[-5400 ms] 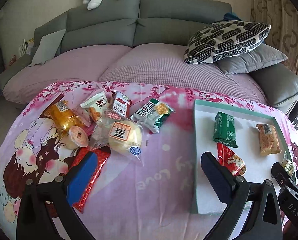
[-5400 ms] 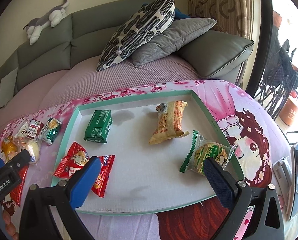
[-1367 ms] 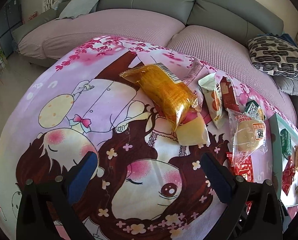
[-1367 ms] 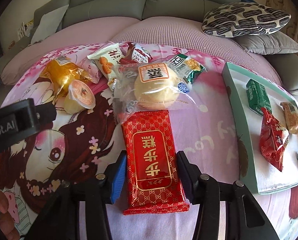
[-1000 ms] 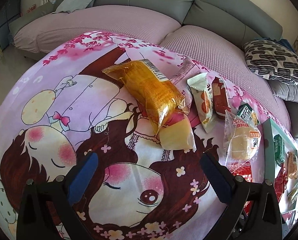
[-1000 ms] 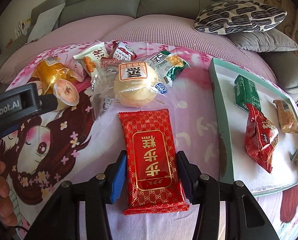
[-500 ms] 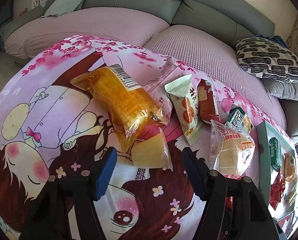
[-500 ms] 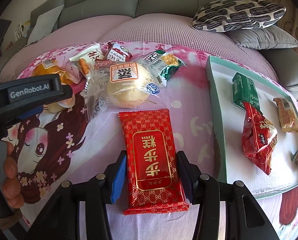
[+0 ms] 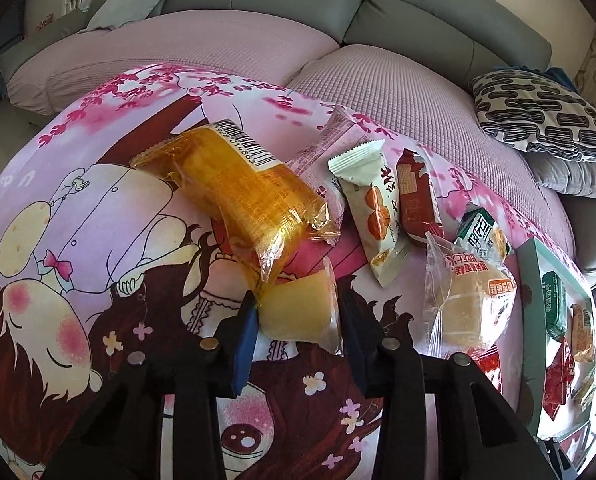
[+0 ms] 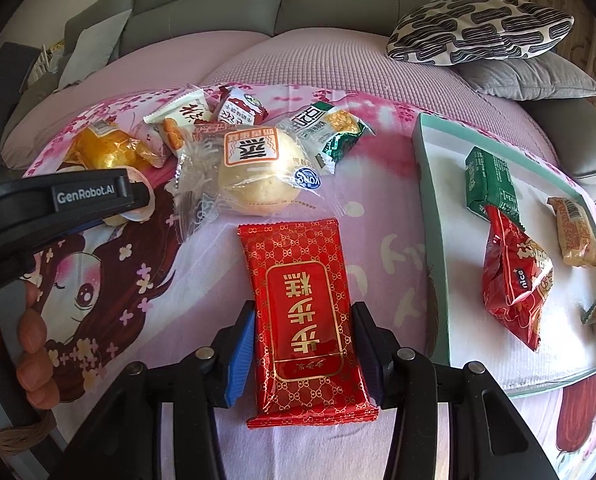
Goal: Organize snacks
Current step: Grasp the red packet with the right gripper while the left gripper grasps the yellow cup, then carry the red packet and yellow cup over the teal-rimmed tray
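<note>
— Left gripper had just been closing, its jaws drawn in around the pale jelly cup, which lay on its side on the printed cloth. Both pads sat against the cup's flanks, so I'd call it clamped.

— And the right gripper?

— Clamped on the red packet, one pad on each long edge. The packet's long axis ran straight ahead along the fingers, its far end toward the bun in clear wrap.

— Where did the tray lie from each?

— Off to the right of both. In the right wrist view its near wall stood just beside the red packet; from the left wrist view it was well apart, past the bun and the other packets. So the right hand was nearer.

— Anything in the way for the left?

— The orange packet overlapped the cup's far end, its crimped tail touching the cup. My guess: lifting straight up risks dragging that packet along.
</note>
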